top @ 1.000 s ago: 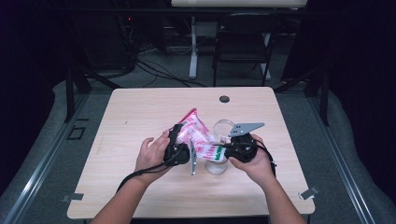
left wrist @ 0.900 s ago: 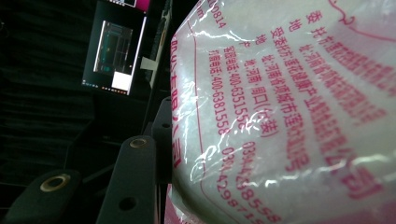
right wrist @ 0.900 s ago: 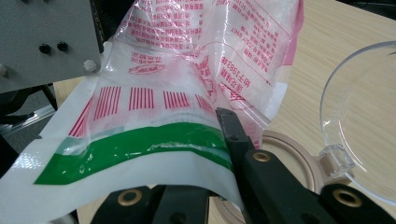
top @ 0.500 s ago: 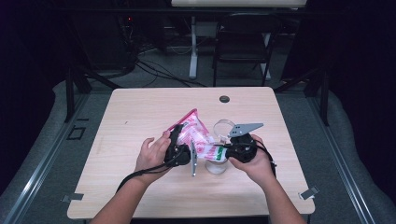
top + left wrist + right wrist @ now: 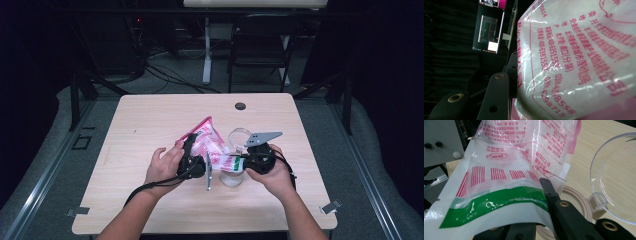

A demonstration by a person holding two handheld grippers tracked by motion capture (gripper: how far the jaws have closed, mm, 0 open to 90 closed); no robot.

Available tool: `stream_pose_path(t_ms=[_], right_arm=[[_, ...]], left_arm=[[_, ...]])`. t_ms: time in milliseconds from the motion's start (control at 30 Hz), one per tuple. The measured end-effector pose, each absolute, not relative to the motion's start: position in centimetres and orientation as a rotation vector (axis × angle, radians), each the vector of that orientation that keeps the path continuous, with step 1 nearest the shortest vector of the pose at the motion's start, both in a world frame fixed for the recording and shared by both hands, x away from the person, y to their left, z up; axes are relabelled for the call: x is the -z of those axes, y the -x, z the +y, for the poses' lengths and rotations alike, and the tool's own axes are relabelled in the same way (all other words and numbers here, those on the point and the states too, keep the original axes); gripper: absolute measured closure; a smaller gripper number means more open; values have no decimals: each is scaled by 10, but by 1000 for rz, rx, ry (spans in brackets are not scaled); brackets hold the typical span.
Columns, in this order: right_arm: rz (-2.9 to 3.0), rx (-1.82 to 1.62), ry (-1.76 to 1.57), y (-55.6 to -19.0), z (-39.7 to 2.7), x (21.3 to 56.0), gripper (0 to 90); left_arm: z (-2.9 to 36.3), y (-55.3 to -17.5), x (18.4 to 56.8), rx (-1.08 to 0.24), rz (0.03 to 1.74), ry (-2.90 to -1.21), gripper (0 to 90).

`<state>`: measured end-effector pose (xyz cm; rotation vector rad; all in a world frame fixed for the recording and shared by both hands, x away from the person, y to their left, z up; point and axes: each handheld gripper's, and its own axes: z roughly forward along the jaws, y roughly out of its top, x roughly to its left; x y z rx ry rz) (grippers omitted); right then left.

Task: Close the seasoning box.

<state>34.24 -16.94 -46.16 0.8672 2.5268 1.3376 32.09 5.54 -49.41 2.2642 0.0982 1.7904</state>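
A clear plastic bag [image 5: 207, 142] with pink print and a green strip hangs between both grippers above the table. My left gripper [image 5: 192, 157] is shut on the bag's pink-printed end; in the left gripper view the bag [image 5: 579, 62] presses against one black finger [image 5: 499, 97] and hides the other. My right gripper [image 5: 240, 162] is shut on the green-striped end [image 5: 499, 202], with one finger [image 5: 549, 192] lying over the film. Under that end stands a clear jar [image 5: 232, 176] with its hinged clear lid [image 5: 616, 177] swung back.
The wooden table [image 5: 150, 115] has a small black round disc [image 5: 240, 106] near its far edge. A chair [image 5: 260, 50] and cables stand on the dark floor behind. The left gripper's grey plate [image 5: 441, 142] sits close to the bag.
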Motion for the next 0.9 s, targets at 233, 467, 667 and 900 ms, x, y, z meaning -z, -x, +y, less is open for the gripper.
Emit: stream_pose_path(t_ms=[233,467,667,900], right_arm=[[2522,-1324,-877,-342,-170,462,900],[2522,-1321,-878,-343,-170,463,900],[2522,-1323,-884,-344,-170,465,900],[2523,-1327,-889,-344,-171,465,900]], left_arm=[[54,-319,494,-1810,80,-2266,622],[53,-318,493,-1823,65,-2265,624],[52,-318,493,-1838,44,-2259,625],[51,-317,492,-1852,34,-2259,626]])
